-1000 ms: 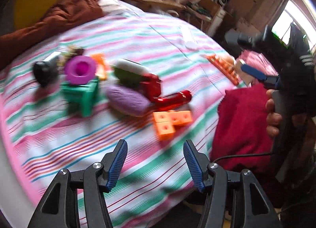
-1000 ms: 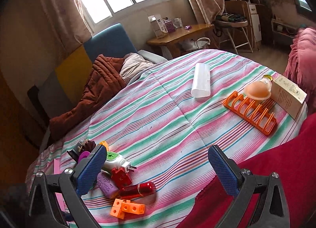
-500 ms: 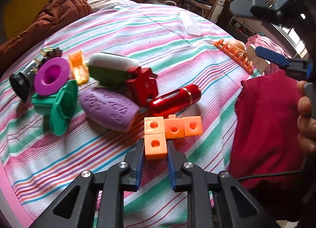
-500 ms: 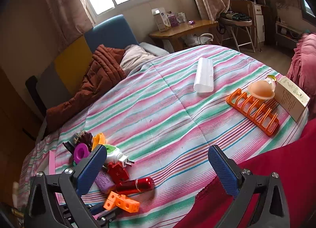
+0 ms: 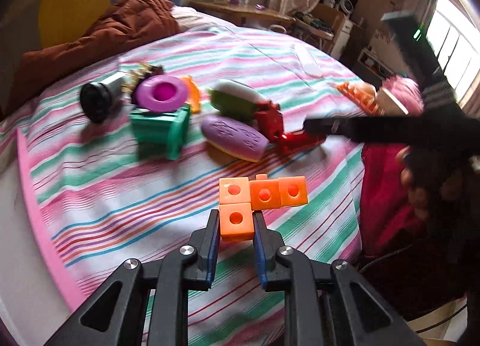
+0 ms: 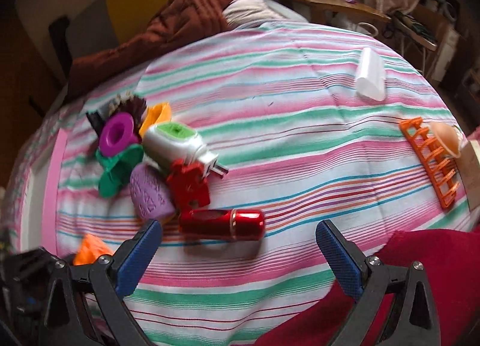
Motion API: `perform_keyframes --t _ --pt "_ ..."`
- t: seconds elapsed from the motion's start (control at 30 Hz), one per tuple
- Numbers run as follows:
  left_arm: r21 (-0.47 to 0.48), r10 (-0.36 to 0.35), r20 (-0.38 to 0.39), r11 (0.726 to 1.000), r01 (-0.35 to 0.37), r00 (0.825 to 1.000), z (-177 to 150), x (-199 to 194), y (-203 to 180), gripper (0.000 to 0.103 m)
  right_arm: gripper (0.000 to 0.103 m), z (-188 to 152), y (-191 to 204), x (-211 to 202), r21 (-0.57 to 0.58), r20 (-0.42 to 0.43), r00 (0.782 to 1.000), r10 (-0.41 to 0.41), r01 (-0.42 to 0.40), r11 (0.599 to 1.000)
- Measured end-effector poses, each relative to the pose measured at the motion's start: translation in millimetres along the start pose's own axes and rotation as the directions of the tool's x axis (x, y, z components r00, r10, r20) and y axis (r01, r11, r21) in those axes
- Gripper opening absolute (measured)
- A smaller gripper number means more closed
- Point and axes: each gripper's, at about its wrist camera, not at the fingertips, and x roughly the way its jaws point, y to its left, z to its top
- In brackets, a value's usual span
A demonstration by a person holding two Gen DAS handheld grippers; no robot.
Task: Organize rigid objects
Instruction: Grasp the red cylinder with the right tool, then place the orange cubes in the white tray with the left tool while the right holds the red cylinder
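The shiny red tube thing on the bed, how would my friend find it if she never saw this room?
Start at the striped bedspread and find the heap of toys at its near left end. The red tube lies on its side at the heap's near edge, just past the open right gripper. It is the only shiny metal thing there, with a thin gold band around it; the red block behind it is dull plastic.

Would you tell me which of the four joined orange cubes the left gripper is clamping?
The left gripper clamps the lone lower cube, hanging below the left end of the three-cube row.
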Motion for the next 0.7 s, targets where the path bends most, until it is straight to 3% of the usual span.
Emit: perform_keyframes --t 0.37,0.4,0.43,0.5,0.7 --pt "-0.071 0.011 0.078 0.997 -0.006 0.997 -9.2 -37.1 23.0 0.02 0.102 5.5 14.2 26.9 -0.085 -0.063 0.995 -0.084 0.078 0.993" --pt "-0.081 0.013 0.084 0.997 -0.006 0.996 -8.2 -39.8 25.3 0.02 0.093 5.9 15.4 28.6 -0.09 -0.063 0.994 -0.092 0.086 0.992" --pt "-0.093 0.014 0.09 0.996 -0.006 0.996 -8.0 -42.9 28.8 0.02 0.076 6.1 17.8 30.4 -0.099 -0.063 0.993 -0.102 0.095 0.99" --pt "-0.116 0.023 0.102 0.993 -0.011 0.995 -9.0 -50.4 37.3 0.02 0.075 5.8 23.4 34.2 -0.126 -0.065 0.989 -0.136 0.127 0.984" --pt "-0.245 0.109 0.121 0.967 -0.076 0.987 -14.9 -74.2 88.2 0.02 0.075 3.6 29.9 32.0 -0.155 -0.063 0.989 -0.134 0.123 0.98"
